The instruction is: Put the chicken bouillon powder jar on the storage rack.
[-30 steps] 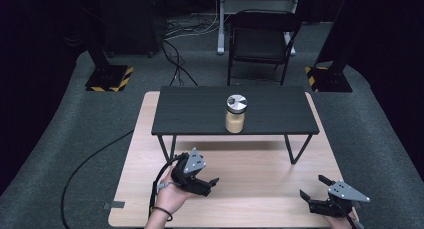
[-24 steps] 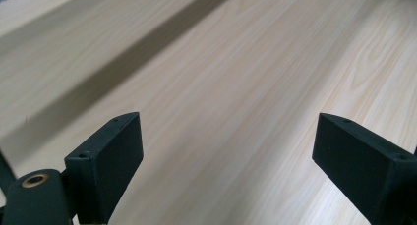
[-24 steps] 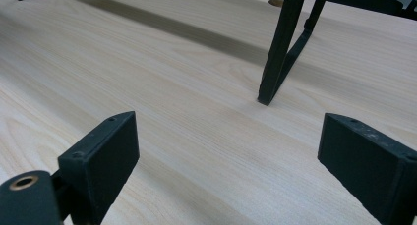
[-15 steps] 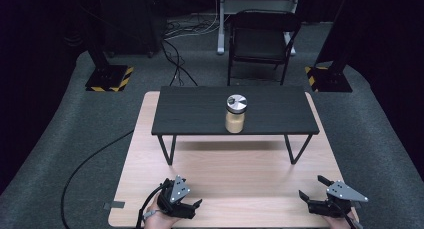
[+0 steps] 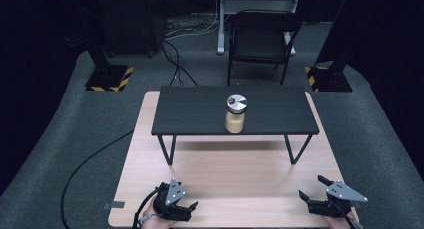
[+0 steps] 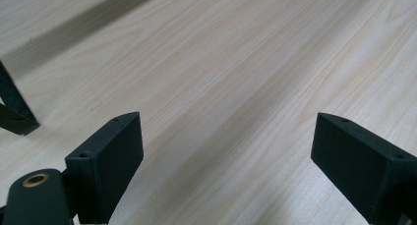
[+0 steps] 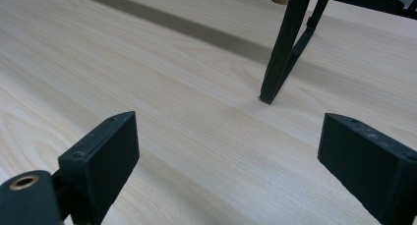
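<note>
A glass jar [image 5: 235, 114] with a silver lid and pale contents stands upright on a low black stand [image 5: 190, 111] in the middle of the wooden table [image 5: 240, 171]. My left gripper [image 5: 188, 209] rests low at the table's near left edge, held by a hand. Its jaws are wide apart over bare wood, as the left gripper view [image 6: 226, 156] shows. At the near right edge my right gripper [image 5: 311, 187] is also open, with nothing between its jaws [image 7: 226, 156]. Both grippers are well short of the jar.
The stand's thin black legs [image 7: 285, 48] rise from the wood ahead of the right gripper, and one leg [image 6: 14, 112] shows at the left of the left gripper view. A folding chair [image 5: 262, 39], cables and two weighted bases sit on the grey floor beyond.
My left gripper has drawn back toward the near edge of the table and sits lower. The right gripper and the jar have stayed put.
</note>
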A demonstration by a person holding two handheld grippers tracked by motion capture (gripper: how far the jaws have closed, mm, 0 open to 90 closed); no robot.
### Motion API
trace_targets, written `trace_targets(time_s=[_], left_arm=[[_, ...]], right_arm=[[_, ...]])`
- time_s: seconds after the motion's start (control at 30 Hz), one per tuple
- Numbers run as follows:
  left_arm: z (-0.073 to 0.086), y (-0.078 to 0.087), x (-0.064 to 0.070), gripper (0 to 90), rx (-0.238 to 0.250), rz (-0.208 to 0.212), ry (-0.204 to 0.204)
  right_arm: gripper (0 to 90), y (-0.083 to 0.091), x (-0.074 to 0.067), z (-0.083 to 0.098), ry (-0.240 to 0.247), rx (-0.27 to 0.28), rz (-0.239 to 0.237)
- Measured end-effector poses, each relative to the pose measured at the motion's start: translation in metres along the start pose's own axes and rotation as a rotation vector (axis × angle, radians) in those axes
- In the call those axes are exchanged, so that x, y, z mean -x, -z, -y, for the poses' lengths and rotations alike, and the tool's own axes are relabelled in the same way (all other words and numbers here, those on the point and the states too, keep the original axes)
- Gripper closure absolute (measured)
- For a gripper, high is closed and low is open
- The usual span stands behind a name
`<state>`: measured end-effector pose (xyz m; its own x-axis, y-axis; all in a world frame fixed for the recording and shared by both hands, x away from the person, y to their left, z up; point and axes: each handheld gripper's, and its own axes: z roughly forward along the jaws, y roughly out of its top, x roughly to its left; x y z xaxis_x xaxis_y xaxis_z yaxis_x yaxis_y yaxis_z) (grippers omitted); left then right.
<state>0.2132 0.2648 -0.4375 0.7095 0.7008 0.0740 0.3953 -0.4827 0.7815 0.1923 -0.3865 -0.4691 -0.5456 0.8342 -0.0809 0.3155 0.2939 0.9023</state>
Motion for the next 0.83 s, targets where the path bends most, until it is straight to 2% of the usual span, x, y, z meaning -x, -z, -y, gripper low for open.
trace_targets(time_s=[0.07,0.23,0.53,0.83], left_arm=[[0.0014,-0.0006,-0.0028,12.3,0.004,0.016,0.008],[0.0022,-0.0006,-0.0039,12.4,0.006,0.020,0.015],[-0.0002,-0.0029,-0.0032,12.6,-0.008,0.026,0.001],[0.0003,-0.0018,-0.0043,12.5,-0.011,0.027,0.015]], right_arm=[[7.7,-0.0003,-0.0003,-0.0002,0.002,0.001,0.000],[7.7,-0.0010,-0.0014,-0.0011,0.011,-0.005,-0.002],[7.7,-0.0011,-0.0022,-0.0021,0.020,-0.012,0.002],[7.7,-0.0004,-0.0006,-0.0016,0.018,-0.011,0.010]])
